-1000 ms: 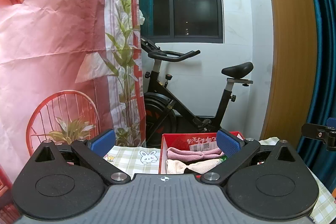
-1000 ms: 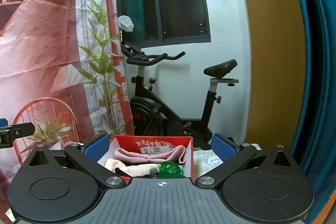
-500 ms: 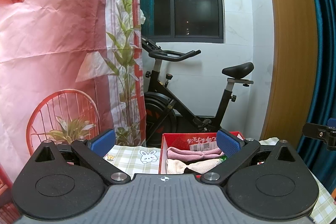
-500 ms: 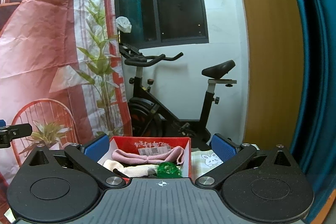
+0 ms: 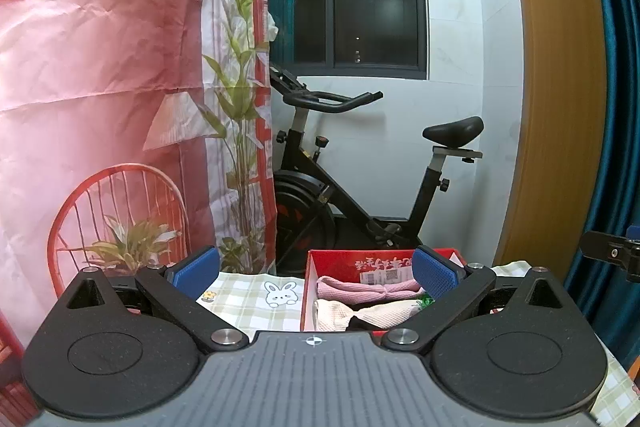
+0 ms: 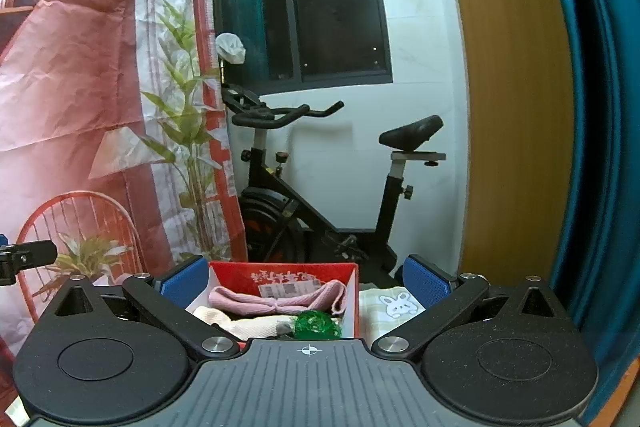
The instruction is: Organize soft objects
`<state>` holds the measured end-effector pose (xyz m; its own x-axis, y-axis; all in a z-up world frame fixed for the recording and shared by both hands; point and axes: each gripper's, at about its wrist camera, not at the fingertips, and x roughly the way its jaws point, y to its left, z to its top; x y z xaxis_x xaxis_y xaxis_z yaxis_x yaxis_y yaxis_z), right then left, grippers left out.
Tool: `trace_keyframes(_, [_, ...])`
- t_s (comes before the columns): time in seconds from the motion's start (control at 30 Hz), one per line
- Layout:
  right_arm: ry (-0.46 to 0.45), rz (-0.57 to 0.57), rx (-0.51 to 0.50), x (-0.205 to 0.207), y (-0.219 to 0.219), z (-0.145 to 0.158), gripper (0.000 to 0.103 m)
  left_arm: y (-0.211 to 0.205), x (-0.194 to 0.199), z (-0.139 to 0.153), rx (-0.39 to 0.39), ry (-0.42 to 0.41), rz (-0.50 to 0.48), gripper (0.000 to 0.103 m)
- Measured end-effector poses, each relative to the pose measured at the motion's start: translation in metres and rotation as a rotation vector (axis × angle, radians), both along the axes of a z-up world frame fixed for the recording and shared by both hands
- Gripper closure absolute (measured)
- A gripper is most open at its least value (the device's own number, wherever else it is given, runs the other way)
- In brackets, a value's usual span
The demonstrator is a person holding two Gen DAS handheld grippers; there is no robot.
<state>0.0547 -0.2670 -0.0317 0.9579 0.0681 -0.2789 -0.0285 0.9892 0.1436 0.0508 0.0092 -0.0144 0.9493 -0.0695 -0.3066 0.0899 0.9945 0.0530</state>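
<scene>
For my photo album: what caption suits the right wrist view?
Open right tool facing a red box of pink cloth, exercise bike behind.

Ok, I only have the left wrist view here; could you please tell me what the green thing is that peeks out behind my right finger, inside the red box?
Observer: It is a green ball with a knobbly surface. It lies in the near right corner of the red box, to the right of the cream cloth.
Operator: Thank you. Is the right gripper holding anything?
Observer: No. The right gripper is open, with nothing between its fingers.
Operator: And what lies to the right of the box?
Observer: The checked tablecloth carries on there, with a bunny print on it.
</scene>
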Motion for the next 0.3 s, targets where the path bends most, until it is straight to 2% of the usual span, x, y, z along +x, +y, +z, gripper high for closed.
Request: trace_keyframes(0.3, [0.000,-0.001,0.000,-0.0008,0.0000,-0.0006,0.000,0.0010,0.0002,0.0012,-0.004,-0.003,-0.006,0.000])
